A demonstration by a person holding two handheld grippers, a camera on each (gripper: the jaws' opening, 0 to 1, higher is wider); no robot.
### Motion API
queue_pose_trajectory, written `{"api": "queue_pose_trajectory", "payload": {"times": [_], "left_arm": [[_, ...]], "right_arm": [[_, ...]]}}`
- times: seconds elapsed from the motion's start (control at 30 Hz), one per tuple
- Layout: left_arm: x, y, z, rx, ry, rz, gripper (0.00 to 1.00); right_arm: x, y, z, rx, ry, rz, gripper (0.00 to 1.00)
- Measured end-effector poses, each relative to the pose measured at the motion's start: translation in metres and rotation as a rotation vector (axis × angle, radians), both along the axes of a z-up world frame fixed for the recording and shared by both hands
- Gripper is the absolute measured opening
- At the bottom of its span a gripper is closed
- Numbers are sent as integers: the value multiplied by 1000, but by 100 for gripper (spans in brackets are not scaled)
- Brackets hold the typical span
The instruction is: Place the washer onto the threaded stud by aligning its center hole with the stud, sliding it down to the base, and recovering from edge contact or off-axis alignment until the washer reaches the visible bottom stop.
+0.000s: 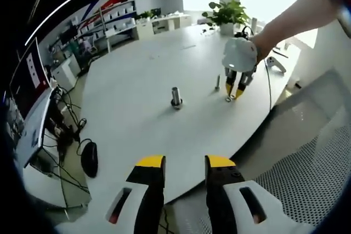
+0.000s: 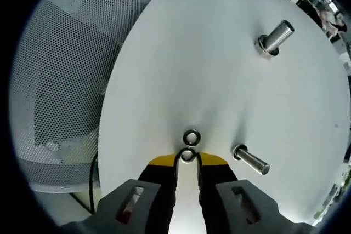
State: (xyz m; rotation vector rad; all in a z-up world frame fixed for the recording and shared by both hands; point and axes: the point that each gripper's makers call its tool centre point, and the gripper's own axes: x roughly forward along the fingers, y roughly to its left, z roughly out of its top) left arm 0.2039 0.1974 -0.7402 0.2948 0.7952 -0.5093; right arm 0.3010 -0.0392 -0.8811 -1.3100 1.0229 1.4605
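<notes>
White oval table (image 1: pixel 142 80) in a bright office, shelving and a potted plant (image 1: pixel 226 13) at the far side.

Left gripper view first: the left gripper (image 1: pixel 184 164) hangs back off the near edge of the table, its yellow-tipped jaws spread with nothing between them, apparently just waiting. A large stud (image 1: pixel 176 97) stands upright near the middle of the table. Over by the right edge, the right gripper (image 1: pixel 236 89) points down at the tabletop beside a thin stud (image 1: pixel 218 83), a person's arm reaching in behind it. A mouse (image 1: pixel 89 158) sits on a lower desk to the left, well out of the way.

Now the right gripper view: the jaws are nipped onto a washer (image 2: pixel 187 155), held at its rim between the yellow tips, low at the table's edge. A second washer (image 2: pixel 191 137) lies flat, just beyond it, almost touching. The thin stud (image 2: pixel 251 159) stands just beside the right jaw, so a short sideways carry looks enough, though that loose washer could get nudged. A perforated chair seat (image 2: pixel 66 80) sits below the edge.
</notes>
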Motion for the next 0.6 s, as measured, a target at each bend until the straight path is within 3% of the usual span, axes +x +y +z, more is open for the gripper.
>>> {"api": "queue_pose_trajectory", "payload": {"times": [0.17,0.6], "left_arm": [[-1,0,-1,1,4,6,27],[-1,0,-1,-15,7,5,26]], "right_arm": [[0,-1,0,-22,-21,-7,16],[2,-1,1,32,-25,-184,14]]}}
